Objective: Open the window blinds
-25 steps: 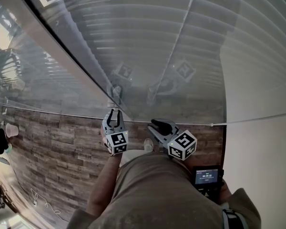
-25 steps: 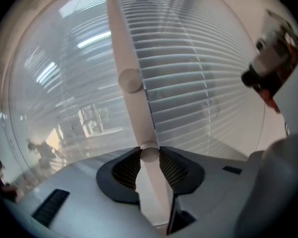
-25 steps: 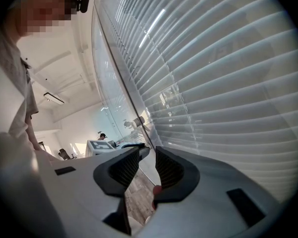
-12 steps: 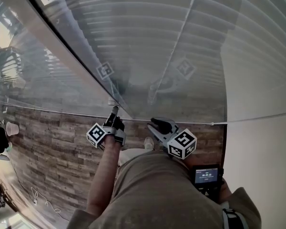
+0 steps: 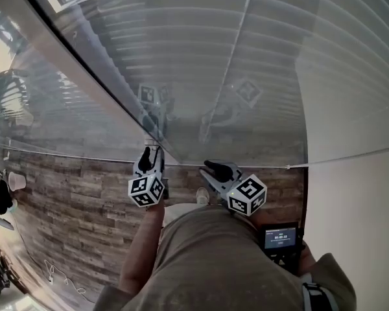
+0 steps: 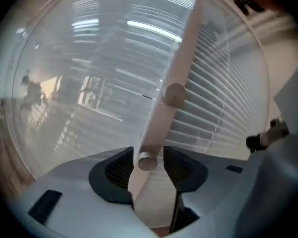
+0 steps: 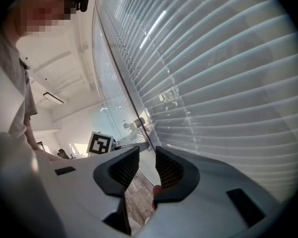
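One wand inside left tool, jaws just opening, blinds behind

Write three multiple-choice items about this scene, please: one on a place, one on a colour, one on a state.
1. Where is the lower round knob of the pale strip?
A. between the jaws of the left gripper
B. on a desk
C. inside a drawer

2. What colour is the floor?
A. blue
B. brown, like wood planks
C. white

3. How do the jaws of the right gripper stand?
A. shut on a slat
B. shut on a cord
C. apart, with nothing held

Answers:
1 A: the knob sits between the left jaws, which have just been opening and do not press on it.
2 B: the head view shows brown planks.
3 C: only floor shows in the gap.
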Demonstrator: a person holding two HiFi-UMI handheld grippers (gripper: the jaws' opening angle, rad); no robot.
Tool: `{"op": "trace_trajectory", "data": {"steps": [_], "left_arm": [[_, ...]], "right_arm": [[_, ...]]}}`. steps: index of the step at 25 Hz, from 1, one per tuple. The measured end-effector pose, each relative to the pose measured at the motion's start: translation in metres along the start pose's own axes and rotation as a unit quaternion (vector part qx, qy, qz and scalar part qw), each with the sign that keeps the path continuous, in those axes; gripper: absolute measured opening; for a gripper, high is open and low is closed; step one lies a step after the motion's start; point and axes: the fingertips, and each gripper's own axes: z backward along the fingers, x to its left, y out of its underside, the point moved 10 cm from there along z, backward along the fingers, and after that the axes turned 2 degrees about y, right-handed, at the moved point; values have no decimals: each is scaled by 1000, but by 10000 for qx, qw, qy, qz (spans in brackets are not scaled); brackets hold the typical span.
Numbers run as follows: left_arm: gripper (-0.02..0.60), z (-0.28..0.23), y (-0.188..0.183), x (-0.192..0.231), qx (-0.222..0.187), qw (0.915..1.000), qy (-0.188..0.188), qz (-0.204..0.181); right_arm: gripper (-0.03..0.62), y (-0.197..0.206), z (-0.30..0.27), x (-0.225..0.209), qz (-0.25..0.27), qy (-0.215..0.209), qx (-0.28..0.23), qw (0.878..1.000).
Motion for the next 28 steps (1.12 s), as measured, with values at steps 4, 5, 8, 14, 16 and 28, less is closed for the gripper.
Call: {"op": "trace_trajectory", "data": {"steps": [4, 5, 8, 14, 16, 28], "left_arm": [[183, -5, -1, -16, 358, 9816, -431, -1824], [170, -5, 0, -18, 399, 9748, -534, -2131], [135, -7, 6, -23, 445, 9630, -683, -2567], [132, -5, -1, -14, 434, 9863, -440, -1528], [132, -4, -1, -9, 421, 9927, -319, -1081], [130, -8, 3, 30, 423, 9706, 645, 2279]], "right_arm": [[110, -1, -1, 1, 13, -14, -19, 10000], [110, -1, -1, 0, 18, -16, -21, 10000], [110, -1, -2, 0, 24, -21, -19, 10000], [110, 0, -2, 1, 15, -16, -19, 10000], [110, 0, -2, 1, 23, -15, -2, 10000], [110, 2, -4, -3, -42, -31, -16, 10000]]}}
